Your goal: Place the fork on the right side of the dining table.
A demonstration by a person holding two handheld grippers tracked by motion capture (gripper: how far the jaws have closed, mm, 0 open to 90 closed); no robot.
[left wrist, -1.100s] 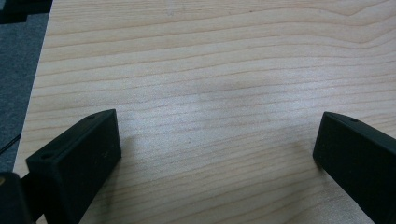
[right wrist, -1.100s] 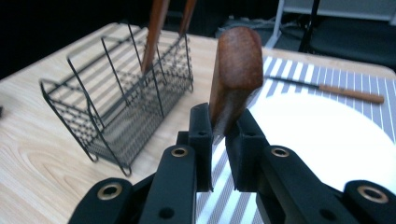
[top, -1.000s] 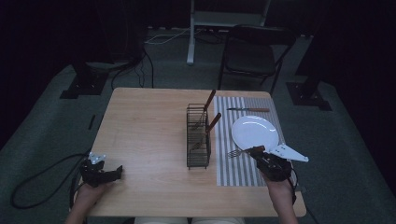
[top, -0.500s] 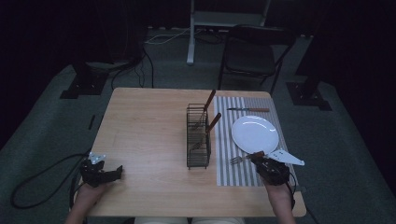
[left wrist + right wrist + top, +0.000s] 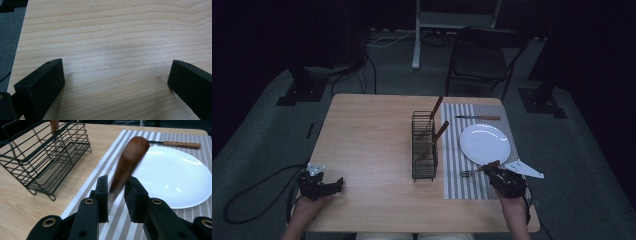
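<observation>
Loosening around the wooden handle of the fork, the right gripper has just been parting its jaws, and the blurred handle sits between them, with a small gap on the right pad's side; whether the left pad touches it cannot be told. From above, that fork lies tines-left across the striped placemat, just below the white plate, with the right gripper at its handle end near the table's front-right corner. Over on the other side, the left gripper rests wide open over bare wood, nothing between its jaws, close to the front-left edge of the table. The black wire rack stands just left of the placemat with brown-handled utensils upright in it, walling off the fork's tine side. A knife lies beyond the plate. The table's whole left half is open wood.
</observation>
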